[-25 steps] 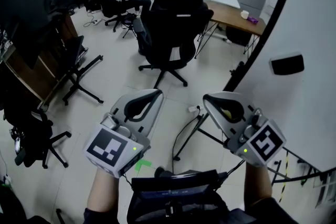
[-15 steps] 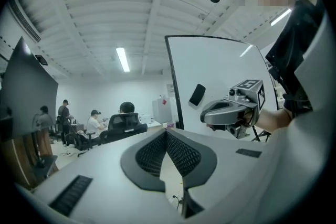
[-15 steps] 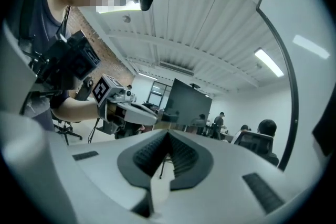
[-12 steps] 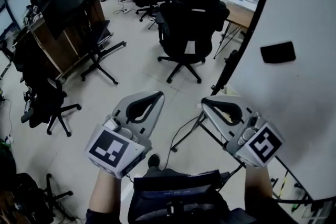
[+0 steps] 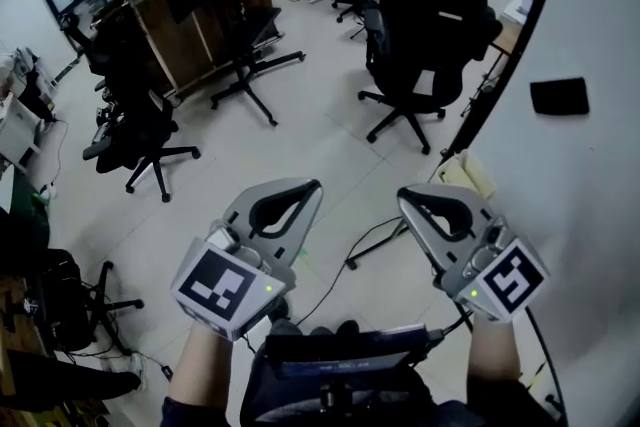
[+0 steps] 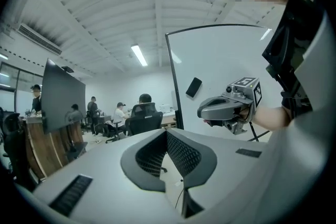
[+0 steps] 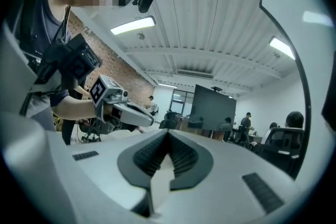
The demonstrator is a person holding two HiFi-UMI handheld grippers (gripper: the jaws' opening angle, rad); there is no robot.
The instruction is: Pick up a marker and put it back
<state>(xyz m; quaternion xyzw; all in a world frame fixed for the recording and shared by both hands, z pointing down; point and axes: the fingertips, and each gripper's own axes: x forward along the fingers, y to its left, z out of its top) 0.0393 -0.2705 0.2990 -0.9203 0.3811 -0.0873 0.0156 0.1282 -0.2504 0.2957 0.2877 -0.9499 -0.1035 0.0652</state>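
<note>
No marker shows in any view. In the head view my left gripper and right gripper are held side by side over the floor, pointing away from me. Both are shut with nothing between the jaws. The left gripper view shows its ribbed pads meeting at the tip, with the right gripper beside it in front of the whiteboard. In the right gripper view the pads are also pressed together, and the left gripper hangs at the left.
A whiteboard with a black frame stands at the right and carries a black eraser. Its stand legs and a cable lie on the floor ahead. Office chairs, desks and seated people fill the room beyond.
The view has swung left: the chairs and the whiteboard have slid right in the head view. Both grippers travelled with it, side by side, and stayed shut.
</note>
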